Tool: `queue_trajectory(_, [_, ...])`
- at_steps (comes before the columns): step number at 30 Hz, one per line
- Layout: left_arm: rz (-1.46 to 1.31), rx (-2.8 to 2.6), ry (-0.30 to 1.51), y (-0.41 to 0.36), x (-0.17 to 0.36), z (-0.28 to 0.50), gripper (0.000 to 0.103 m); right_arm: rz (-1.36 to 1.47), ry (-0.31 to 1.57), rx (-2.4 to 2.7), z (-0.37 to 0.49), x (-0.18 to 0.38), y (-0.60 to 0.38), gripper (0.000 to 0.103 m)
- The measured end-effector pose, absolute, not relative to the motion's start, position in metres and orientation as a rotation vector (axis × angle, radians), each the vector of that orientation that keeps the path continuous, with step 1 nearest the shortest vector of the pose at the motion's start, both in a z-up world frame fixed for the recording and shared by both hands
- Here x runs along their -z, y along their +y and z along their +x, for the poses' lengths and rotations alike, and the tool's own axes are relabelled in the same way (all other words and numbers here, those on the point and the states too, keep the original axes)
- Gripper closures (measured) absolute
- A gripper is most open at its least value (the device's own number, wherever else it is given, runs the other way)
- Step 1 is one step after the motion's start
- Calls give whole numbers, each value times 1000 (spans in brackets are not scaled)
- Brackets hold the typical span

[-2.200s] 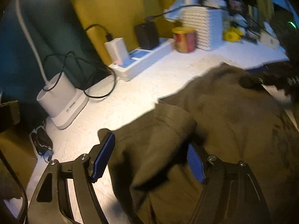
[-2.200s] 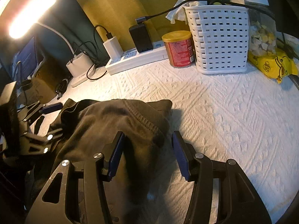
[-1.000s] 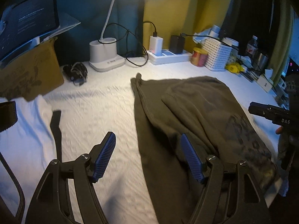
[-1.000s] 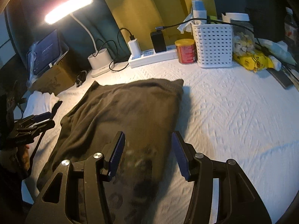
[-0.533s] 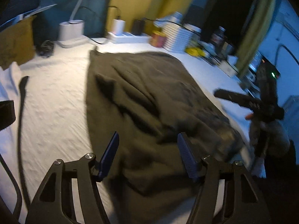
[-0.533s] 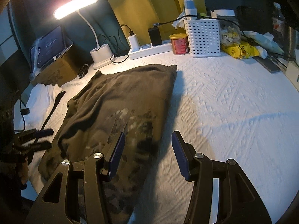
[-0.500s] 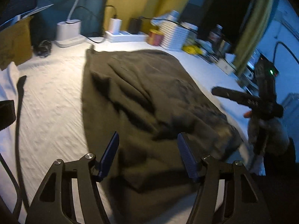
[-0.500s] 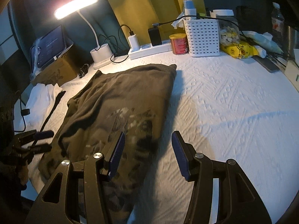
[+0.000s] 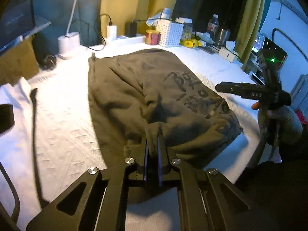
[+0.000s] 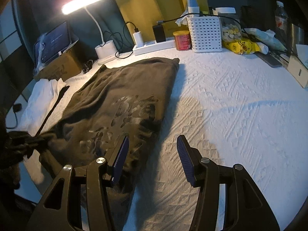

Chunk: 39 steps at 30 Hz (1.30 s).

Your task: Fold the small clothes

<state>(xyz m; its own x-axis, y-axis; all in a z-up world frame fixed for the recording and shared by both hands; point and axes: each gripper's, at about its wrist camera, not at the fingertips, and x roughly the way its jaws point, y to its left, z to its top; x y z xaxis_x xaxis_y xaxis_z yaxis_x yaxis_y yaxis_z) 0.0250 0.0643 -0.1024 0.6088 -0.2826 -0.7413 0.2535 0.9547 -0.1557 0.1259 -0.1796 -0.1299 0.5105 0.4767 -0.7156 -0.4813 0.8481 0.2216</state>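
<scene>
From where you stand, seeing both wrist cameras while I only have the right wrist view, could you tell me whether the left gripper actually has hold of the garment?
Observer: Yes. In the left wrist view the left gripper has just closed, and its blue pads pinch a ridge of the olive garment at its near edge.
Operator: Thank you. Is my right gripper touching the cloth?
Observer: The left wrist view shows the right gripper held in the air past the garment's right edge, clear of the fabric.
Operator: Is anything lying left of the garment?
Observer: A dark strap lies on the white cover, apart from the garment.
</scene>
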Motion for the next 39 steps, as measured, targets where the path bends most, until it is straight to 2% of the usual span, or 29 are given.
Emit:
queue_trajectory(9, [-42, 265, 946, 75, 124, 10, 97, -82, 892, -606, 104, 146, -169, 48])
queue_trajectory(18, [-62, 247, 903, 79, 114, 9, 94, -19, 907, -611, 72, 152, -179, 48])
queue_trajectory(19, [-63, 248, 906, 78, 116, 10, 87, -6, 898, -609, 67, 152, -180, 48])
queue_trajectory(20, [-68, 252, 909, 77, 118, 12, 75, 14, 894, -605, 63, 153, -181, 48])
queue_trajectory(21, [-77, 257, 911, 75, 119, 13, 69, 28, 890, -601, 60, 153, -182, 48])
queue_trajectory(22, [-85, 262, 909, 75, 120, 13, 64, 54, 887, -600, 56, 154, -184, 48])
queue_trajectory(23, [-93, 271, 909, 73, 121, 13, 64, 60, 883, -600, 53, 154, -184, 48])
queue_trajectory(24, [-96, 278, 910, 72, 121, 13, 64, 60, 877, -608, 47, 155, -183, 52])
queue_trajectory(25, [-97, 284, 909, 72, 122, 13, 64, 56, 879, -619, 43, 156, -181, 74])
queue_trajectory(26, [-100, 292, 908, 71, 123, 12, 64, 50, 891, -628, 40, 159, -178, 86])
queue_trajectory(28, [-103, 302, 914, 70, 126, 12, 64, 46, 877, -630, 34, 159, -176, 95])
queue_trajectory(33, [-104, 304, 937, 69, 131, 12, 64, 154, 857, -636, 29, 139, -191, 98])
queue_trajectory(39, [-100, 328, 948, 66, 134, 13, 63, 52, 827, -609, 14, 125, -182, 98])
